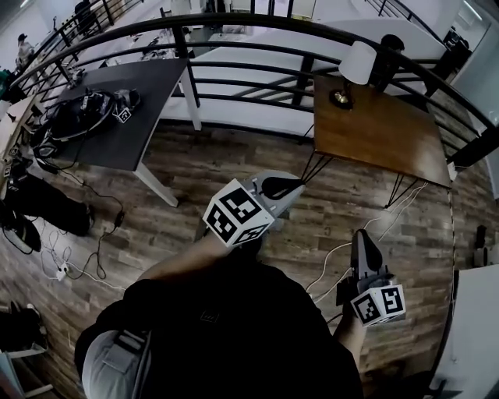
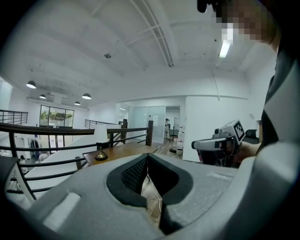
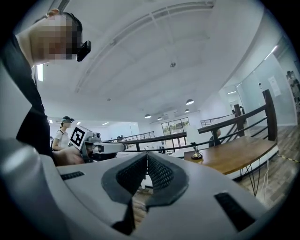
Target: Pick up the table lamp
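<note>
I'm nowhere near it yet. The table lamp (image 1: 355, 66) stands upright on the far left corner of the wooden table (image 1: 390, 132), far right by the railing (image 1: 257, 15). The left gripper (image 1: 290, 185) is clenched on nothing, and the right gripper (image 1: 363, 240) is closed and empty too. Both are well apart from the lamp. Everything's left: approach, open, grasp, lift.

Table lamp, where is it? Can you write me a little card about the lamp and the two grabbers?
lamp: table lamp, upright on the wooden table, near the railing
left gripper: shut, empty, away from the lamp
right gripper: shut, empty, away from the lamp
picked up: not yet
</note>
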### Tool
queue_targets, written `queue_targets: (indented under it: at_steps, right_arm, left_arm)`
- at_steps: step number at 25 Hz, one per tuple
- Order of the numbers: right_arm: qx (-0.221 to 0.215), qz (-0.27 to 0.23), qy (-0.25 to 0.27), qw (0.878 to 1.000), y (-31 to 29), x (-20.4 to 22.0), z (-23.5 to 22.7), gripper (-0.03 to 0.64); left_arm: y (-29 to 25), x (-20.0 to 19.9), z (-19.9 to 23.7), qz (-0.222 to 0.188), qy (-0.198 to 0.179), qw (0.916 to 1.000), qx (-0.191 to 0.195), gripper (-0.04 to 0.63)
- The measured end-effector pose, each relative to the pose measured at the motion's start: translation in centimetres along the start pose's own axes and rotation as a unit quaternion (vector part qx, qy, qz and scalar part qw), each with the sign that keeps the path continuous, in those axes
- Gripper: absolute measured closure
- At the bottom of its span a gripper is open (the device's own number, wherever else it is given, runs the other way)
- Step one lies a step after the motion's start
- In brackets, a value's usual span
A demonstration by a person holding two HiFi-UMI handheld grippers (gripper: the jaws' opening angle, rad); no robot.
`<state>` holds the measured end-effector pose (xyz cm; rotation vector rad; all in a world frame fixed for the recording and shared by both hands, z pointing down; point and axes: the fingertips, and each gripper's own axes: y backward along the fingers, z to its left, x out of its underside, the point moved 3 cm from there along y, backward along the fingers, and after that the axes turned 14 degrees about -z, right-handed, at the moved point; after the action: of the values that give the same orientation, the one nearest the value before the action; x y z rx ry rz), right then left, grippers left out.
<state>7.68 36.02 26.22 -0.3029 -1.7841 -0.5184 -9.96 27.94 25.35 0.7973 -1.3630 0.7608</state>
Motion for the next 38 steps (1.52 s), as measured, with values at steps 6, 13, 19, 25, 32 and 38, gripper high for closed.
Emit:
queue_targets:
  at_steps: [6, 13, 19, 25, 32, 38]
  right_arm:
    - [-0.008, 0.001, 0.002, 1.0, -9.4, 0.8, -2.6, 0.603]
    - [-0.018, 0.015, 0.015, 1.0, -19.0, 1.4, -4.3, 0.603]
    - [-0.03, 0.031, 0.019, 0.999, -23.2, 1.4, -5.4, 0.603]
    - [-0.027, 0.045, 0.003, 0.999, -24.5, 2.1, -8.2, 0.603]
    - [-0.042, 0.046, -0.02, 0.998, -29.4, 3.2, -14.2, 0.603]
    - [-0.062, 0.049, -0.035, 0.996, -33.5, 3.7, -22.2, 0.603]
  left_arm:
    - [-3.3, -0.7, 8.3, -0.003, -0.005, 1.0, 0.004, 0.588]
    - [-6.4, -0.8, 16.3, 0.012, -0.001, 0.9997, 0.023, 0.588]
    - [-9.4, -1.1, 19.8, 0.008, 0.008, 0.9992, 0.037, 0.588]
    - [-12.8, 0.1, 21.5, 0.02, 0.029, 0.9985, 0.041, 0.588]
    - [-18.8, 2.4, 25.7, 0.041, 0.045, 0.9978, 0.028, 0.588]
    - [-26.5, 3.5, 29.0, 0.053, 0.041, 0.9977, -0.002, 0.588]
